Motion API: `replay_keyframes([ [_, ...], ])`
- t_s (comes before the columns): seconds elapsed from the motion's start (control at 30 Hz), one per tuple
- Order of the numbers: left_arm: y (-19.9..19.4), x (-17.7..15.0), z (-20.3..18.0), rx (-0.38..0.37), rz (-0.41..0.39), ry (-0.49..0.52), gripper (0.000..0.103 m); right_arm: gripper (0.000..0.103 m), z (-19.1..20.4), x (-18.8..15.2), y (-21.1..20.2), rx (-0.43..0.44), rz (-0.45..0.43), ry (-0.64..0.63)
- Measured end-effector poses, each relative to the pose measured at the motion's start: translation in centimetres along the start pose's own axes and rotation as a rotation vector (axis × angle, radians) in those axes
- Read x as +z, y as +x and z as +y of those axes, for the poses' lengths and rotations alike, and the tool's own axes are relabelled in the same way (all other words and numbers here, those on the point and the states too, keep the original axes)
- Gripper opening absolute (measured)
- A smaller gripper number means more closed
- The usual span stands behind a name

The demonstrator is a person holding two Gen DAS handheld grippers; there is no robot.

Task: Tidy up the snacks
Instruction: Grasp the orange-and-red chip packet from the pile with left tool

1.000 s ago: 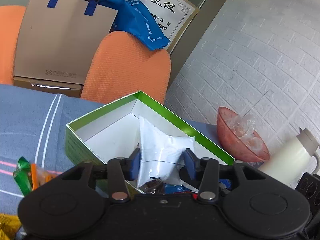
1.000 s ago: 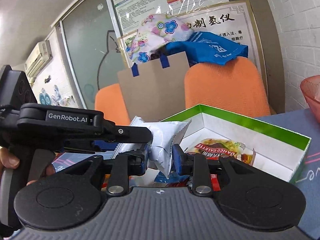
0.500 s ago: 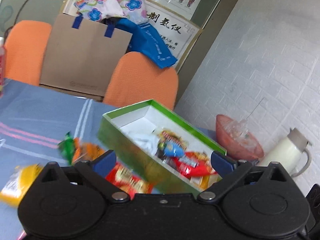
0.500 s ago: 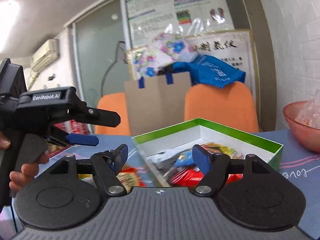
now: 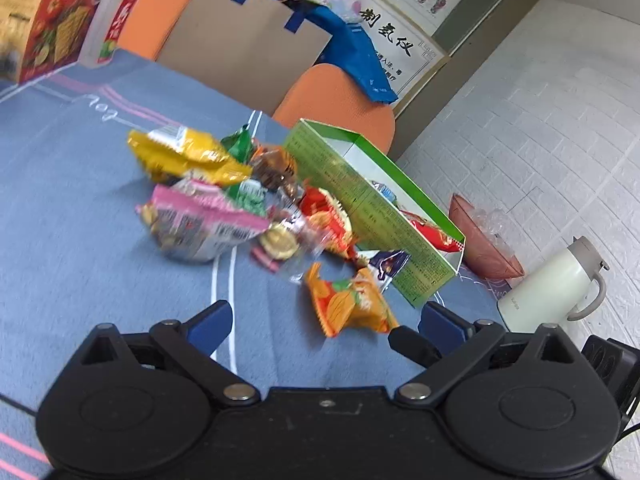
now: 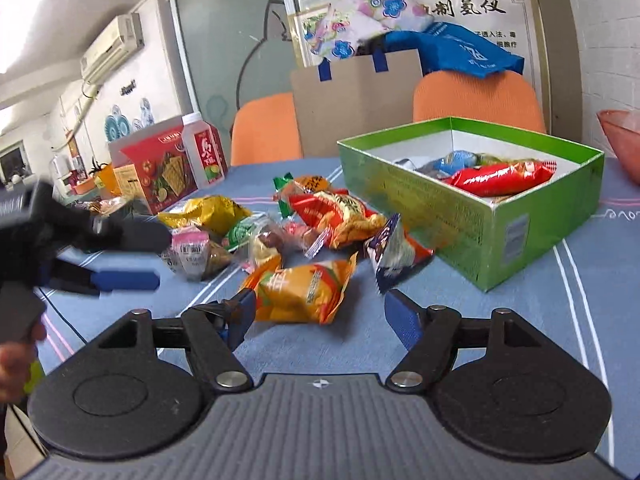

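Observation:
A green box [image 6: 476, 216] holds a red packet [image 6: 500, 178] and other snacks; it also shows in the left wrist view [image 5: 380, 208]. Several loose snack packets lie beside it on the blue cloth: an orange packet [image 6: 304, 292], also in the left wrist view [image 5: 348, 304], a yellow one [image 5: 188, 156], a pink one [image 5: 200, 220] and a red one [image 6: 336, 212]. My right gripper [image 6: 324, 320] is open and empty just in front of the orange packet. My left gripper [image 5: 324, 320] is open and empty, low over the cloth near that packet; it shows blurred at the left of the right wrist view [image 6: 104, 256].
A red cracker box [image 6: 160, 168] and a drink bottle [image 6: 204, 152] stand at the far left. A pink bowl [image 5: 484, 240] and a white kettle [image 5: 556, 284] stand right of the green box. Orange chairs [image 6: 476, 96] and a cardboard bag [image 6: 356, 108] are behind the table.
Both grippers let go of the white packet into the box, opened wide, and pulled back and down toward the loose snacks on the cloth.

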State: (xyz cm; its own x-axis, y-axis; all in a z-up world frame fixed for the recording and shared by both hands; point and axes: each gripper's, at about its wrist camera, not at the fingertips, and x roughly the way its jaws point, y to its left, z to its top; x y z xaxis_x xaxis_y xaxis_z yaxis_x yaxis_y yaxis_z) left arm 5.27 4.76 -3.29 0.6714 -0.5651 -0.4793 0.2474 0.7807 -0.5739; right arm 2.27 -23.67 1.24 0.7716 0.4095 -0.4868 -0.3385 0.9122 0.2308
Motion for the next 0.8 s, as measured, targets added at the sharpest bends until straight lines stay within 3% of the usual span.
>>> replay_keyframes([
  [0.33,1.9,0.6,-0.2,-0.104,0.052,0.067,0.103,0.103,-0.1,1.1,0.6,-0.036,-0.007,0.009],
  [0.4,3.0,1.2,0.0,-0.143,0.083,0.066,0.103,0.103,-0.6,1.3,1.3,-0.012,0.023,0.022],
  [0.47,3.9,1.9,0.3,-0.177,0.115,0.046,0.103,0.095,-1.1,1.6,2.0,0.038,0.061,0.026],
  [0.53,4.9,2.6,0.6,-0.198,0.150,0.023,0.103,0.093,-1.5,2.0,2.6,0.081,0.094,0.029],
  [0.77,8.0,4.7,1.7,-0.131,0.325,-0.037,0.103,0.087,-3.3,3.0,4.4,0.181,0.231,0.119],
  [0.8,8.4,4.8,2.0,-0.131,0.355,-0.064,0.097,0.087,-3.6,3.2,4.5,0.189,0.248,0.137],
])
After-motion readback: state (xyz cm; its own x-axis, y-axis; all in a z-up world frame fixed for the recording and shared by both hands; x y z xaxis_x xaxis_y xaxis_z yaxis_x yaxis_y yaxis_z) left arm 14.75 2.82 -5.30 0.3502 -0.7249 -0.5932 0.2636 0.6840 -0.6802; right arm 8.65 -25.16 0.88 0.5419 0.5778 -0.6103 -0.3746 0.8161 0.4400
